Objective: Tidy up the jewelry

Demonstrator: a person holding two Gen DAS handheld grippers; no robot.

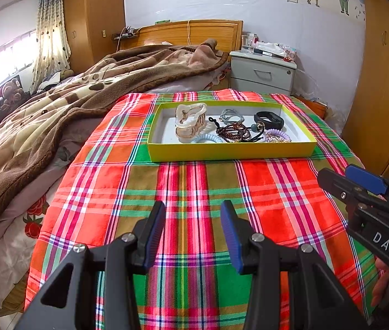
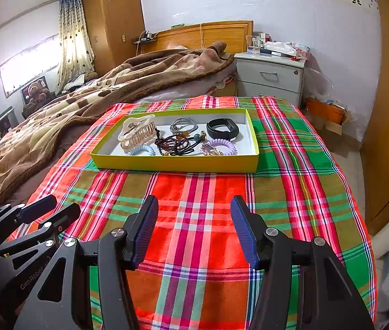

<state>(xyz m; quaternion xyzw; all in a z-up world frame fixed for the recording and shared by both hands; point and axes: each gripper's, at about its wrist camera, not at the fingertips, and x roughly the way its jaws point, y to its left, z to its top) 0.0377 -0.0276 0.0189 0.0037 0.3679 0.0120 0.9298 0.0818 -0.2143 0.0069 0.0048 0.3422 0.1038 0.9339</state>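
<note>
Yellow tray (image 1: 233, 152) (image 2: 172, 163) lay on the plaid cloth (image 1: 188, 192) (image 2: 194, 206), toward the cloth's far end; white floor inside. All jewelry sat within the tray.

Contents, placed against the tray:
- Cream claw clip (image 1: 190, 121) (image 2: 137, 132) at its left end, standing on its teeth.
- Pale blue coil tie (image 1: 206, 138) (image 2: 140, 150) against the near wall, just beside the clip.
- Dark bead bracelets (image 1: 233, 132) (image 2: 172, 143) in the middle, tangled with a black elastic tie (image 1: 257, 134) (image 2: 186, 151).
- Grey cord loops (image 1: 231, 115) (image 2: 183, 125) at the far wall, behind the beads.
- Black band (image 1: 268, 119) (image 2: 222, 128) in the far right corner.
- Lilac coil tie (image 1: 277, 134) (image 2: 222, 146) near the right end, with a small gold chain piece beside it; detail too small to read.

Left tongs (image 1: 193, 232) (image 2: 49, 209) hovered over the cloth, well short of the tray's near wall, fingers apart, nothing between them. Right tongs (image 2: 194, 229) (image 1: 343, 176) likewise short of the tray, fingers spread wider, holding nothing.

Beyond the tray: brown blanket (image 1: 70, 104) (image 2: 98, 88) heaped on the bed to its left, grey nightstand (image 1: 263, 73) (image 2: 270, 75) behind it to the right, wooden headboard (image 1: 188, 34) (image 2: 202, 34) further back.
</note>
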